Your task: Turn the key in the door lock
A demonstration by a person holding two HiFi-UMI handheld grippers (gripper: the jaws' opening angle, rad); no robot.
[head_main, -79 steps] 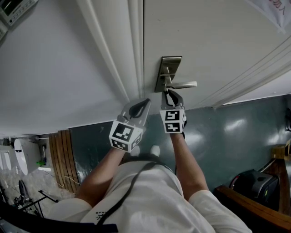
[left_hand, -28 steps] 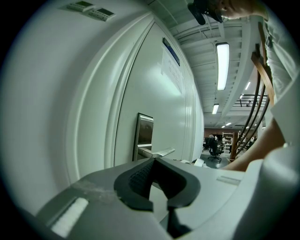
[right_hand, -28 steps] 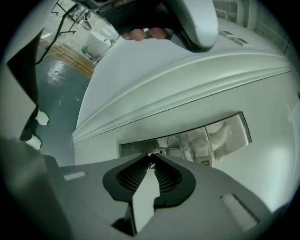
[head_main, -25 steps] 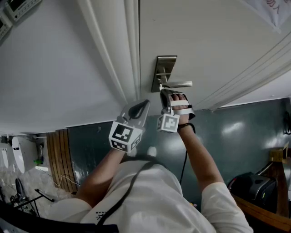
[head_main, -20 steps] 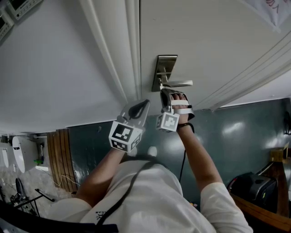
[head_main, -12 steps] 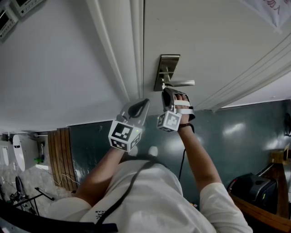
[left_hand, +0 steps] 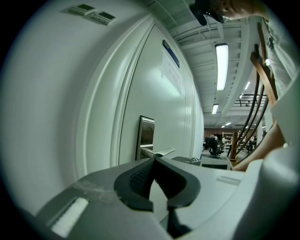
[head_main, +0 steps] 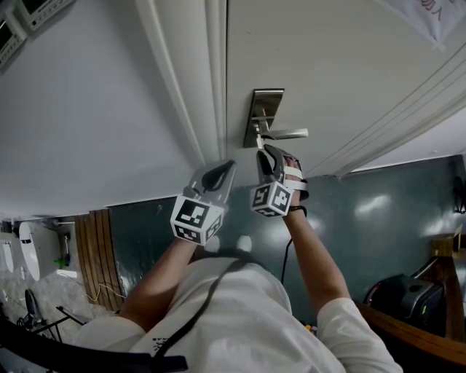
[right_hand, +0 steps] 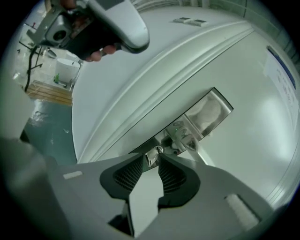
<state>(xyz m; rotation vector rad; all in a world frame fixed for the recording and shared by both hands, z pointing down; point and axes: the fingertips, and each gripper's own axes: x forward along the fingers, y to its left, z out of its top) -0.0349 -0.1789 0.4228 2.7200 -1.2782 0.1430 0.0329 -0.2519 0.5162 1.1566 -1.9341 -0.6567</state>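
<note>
A brushed-metal lock plate (head_main: 266, 115) with a lever handle (head_main: 289, 134) is fixed to the white door. A small silver key (right_hand: 152, 156) sticks out of the lock below the lever. My right gripper (head_main: 261, 151) points at it, and the key's head (head_main: 258, 143) lies between the jaw tips. The jaws are opening, and the pads (right_hand: 172, 176) stand slightly off the key. My left gripper (head_main: 230, 166) is shut on nothing, held still beside the door's edge, left of the lock. From the left gripper (left_hand: 153, 160) view the plate (left_hand: 146, 135) and lever (left_hand: 162, 152) show ahead.
Ribbed white door-frame moulding (head_main: 193, 87) runs left of the lock, with a plain wall (head_main: 80, 109) beyond it. A paper notice (left_hand: 171, 70) hangs on the door. Teal floor (head_main: 364, 211) lies below, with a wooden bench (head_main: 419, 335) at the right. Wall control panels (head_main: 33, 9) sit at the upper left.
The right gripper has rolled about its own line at the key, so its marker cube faces the camera more. The left gripper has stayed where it was.
</note>
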